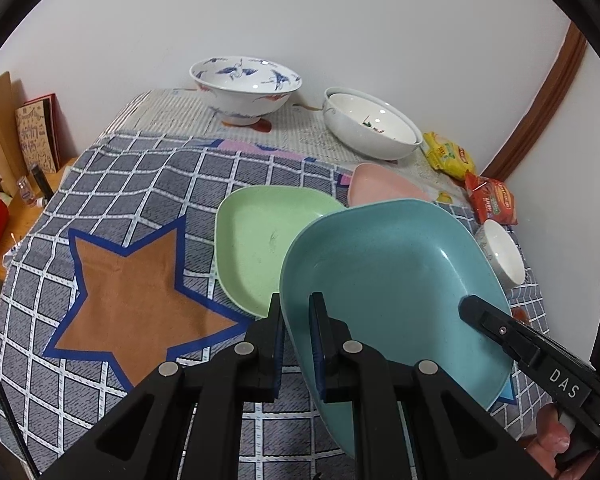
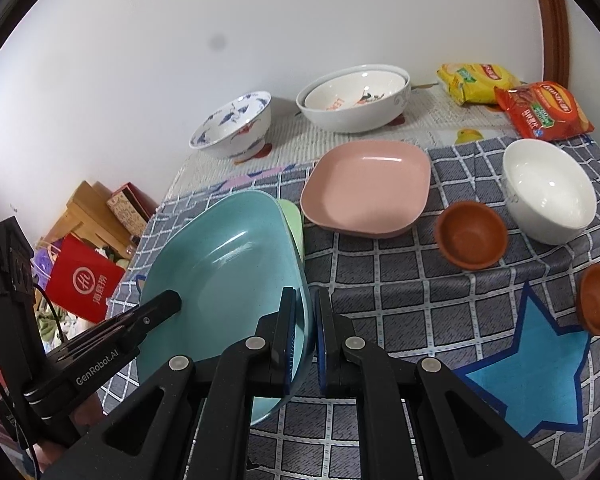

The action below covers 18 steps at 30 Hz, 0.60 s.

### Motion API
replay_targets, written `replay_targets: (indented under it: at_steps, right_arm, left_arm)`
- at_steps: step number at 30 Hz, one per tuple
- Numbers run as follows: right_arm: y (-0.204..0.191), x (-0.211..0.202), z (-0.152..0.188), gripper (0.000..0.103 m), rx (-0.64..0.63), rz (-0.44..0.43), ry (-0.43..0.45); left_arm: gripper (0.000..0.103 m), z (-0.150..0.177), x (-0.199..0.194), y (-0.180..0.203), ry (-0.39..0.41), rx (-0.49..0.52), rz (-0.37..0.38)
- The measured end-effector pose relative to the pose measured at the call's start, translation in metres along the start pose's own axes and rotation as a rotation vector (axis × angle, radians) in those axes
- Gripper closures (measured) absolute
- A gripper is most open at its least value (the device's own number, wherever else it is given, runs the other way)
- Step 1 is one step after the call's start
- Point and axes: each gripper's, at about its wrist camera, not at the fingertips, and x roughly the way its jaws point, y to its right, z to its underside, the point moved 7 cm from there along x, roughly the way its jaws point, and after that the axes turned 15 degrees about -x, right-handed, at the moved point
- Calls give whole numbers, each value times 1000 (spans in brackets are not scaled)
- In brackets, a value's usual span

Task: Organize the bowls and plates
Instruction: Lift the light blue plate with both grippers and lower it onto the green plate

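Checkered tablecloth (image 2: 400, 272) is covering the table by a white wall. Both the left gripper (image 1: 296, 320) and right gripper (image 2: 306, 320) are clamping opposite rims of the teal plate (image 1: 388, 280), holding it tilted just over the green plate (image 1: 256, 240).

A table covered by a grey checked cloth (image 2: 400, 300) with star patches, and a pale printed sheet (image 2: 292, 136) at the wall end. On the cloth sit a pink plate (image 2: 366, 188), a green plate (image 1: 260, 240), a small white bowl (image 2: 548, 192) and two brown cups (image 2: 470, 240). On the sheet stand a crane-patterned bowl (image 2: 232, 126), nested white bowls (image 2: 354, 98) and two snack packets (image 2: 512, 96).
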Motion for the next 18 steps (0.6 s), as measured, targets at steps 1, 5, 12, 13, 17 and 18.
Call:
replay_targets:
  at_steps: [1,5,12,13,17,18]
  right_arm:
    - [-1,3,1,94,-2,-1,-5]
    - [-2,13,4,94,-5,-5,-29]
    - [-4,30,6,94,-3,-12,-59]
    - [-5,31,6,94,-3,-12,-62]
    - [-8,41,3,94,-6,-14,-72]
    - [-8,44,2,94,-5,-16,-74]
  left_arm:
    - [91,0,2,-2,-5,-4,-2]
    - [91,2,10,-8,-20,-13,-12]
    - [91,0,22,-18,-37,-30,-25]
    - [91,-1,24,-20,-38,-33,-27]
    - [91,-6,31,-27,-40,-51,-33]
    - [91,-8,32,-29,-40,-53,-35]
